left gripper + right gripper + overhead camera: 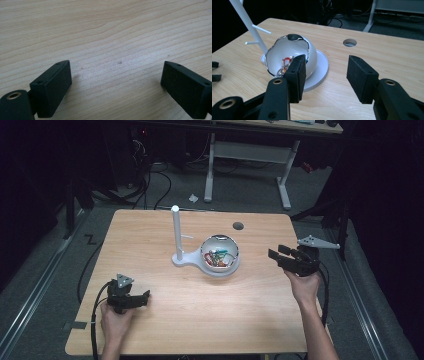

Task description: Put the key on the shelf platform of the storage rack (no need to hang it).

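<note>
My right gripper [325, 75] is in my right hand [303, 285], and its jaws are apart with nothing between them. Only bare table [367, 52] shows in the gap. Just past my left jaw is the white bowl [287, 53]. It is near the jaw but not touching it. The bowl sits on a flat white base [322, 68]. Down inside the bowl I see small colored clips [284, 65], some red and some silver. They are partly hidden behind my jaw, so I cannot tell how many there are. A thin metal wire runs around the rim, with a dark knob [294, 37] at the far edge. Behind the bowl and more to the left stands a white post [249, 23] with little pegs sticking out. Farther ahead of my right jaw is a round hole [349, 42] in the table.

My left gripper [116, 80] is well away from the bowl, low over plain wood. Its jaws are wide apart and hold nothing.
</note>
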The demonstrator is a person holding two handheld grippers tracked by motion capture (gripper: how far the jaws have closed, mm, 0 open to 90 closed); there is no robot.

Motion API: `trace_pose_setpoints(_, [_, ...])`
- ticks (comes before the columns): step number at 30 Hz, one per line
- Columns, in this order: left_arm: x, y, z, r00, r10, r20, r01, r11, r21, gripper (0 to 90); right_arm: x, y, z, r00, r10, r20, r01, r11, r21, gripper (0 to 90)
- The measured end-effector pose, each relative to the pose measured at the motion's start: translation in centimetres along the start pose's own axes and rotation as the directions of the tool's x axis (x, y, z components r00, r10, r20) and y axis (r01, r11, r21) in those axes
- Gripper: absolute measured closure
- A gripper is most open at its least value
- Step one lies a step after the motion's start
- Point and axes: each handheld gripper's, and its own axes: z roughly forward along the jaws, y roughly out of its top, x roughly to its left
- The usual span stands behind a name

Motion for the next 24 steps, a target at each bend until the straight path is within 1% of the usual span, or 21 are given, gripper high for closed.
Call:
trace_pose_setpoints(1, [0.0,0.0,0.0,1.0,0.0,0.0,0.0,1.0,0.0,10.1,-0.1,-0.5,-0.1,1.0,0.003,0.002,-0.003,1.0,0.005,49.9])
trace_pose_setpoints(3, [0.0,0.0,0.0,1.0,0.001,0.0,-0.001,1.0,0.0,10.0,-0.1,-0.6,-0.2,1.0,0.006,0.005,-0.006,1.0,0.01,49.9])
trace_pose_setpoints(6, [0.0,0.0,0.0,1.0,0.001,0.0,-0.001,1.0,0.0,10.0,-0.2,-1.2,-1.0,0.9999,0.014,0.006,-0.013,1.0,-0.009,49.9])
trace_pose_setpoints(7, [0.0,0.0,0.0,1.0,0.0,0.0,0.0,1.0,0.0,10.0,-0.2,-1.2,-1.0,0.9999,0.014,0.006,-0.013,1.0,-0.009,49.9])
trace_pose_setpoints(8, [0.0,0.0,0.0,1.0,-0.002,-0.001,0.002,1.0,0.0,10.0,-0.2,-1.4,-1.4,0.9999,0.016,0.007,-0.016,1.0,-0.015,49.9])
trace_pose_setpoints(9, [0.0,0.0,0.0,1.0,-0.001,-0.001,0.001,1.0,0.0,10.0,-0.2,-1.4,-1.4,0.9999,0.016,0.007,-0.016,1.0,-0.015,49.9])
trace_pose_setpoints(11, [0.0,0.0,0.0,1.0,0.002,0.001,-0.002,1.0,0.0,10.0,-0.1,-1.7,-2.0,0.9998,0.019,0.002,-0.019,1.0,-0.023,50.0])
trace_pose_setpoints(15, [0.0,0.0,0.0,1.0,0.001,0.0,-0.001,1.0,0.0,10.0,0.1,-2.0,-2.4,0.9997,0.023,-0.009,-0.024,0.999,-0.035,50.1])
trace_pose_setpoints(24, [0.0,0.0,0.0,1.0,0.0,0.0,0.0,1.0,-0.001,10.0,0.4,-3.5,-2.6,0.9991,0.039,-0.018,-0.039,0.999,-0.031,50.1])
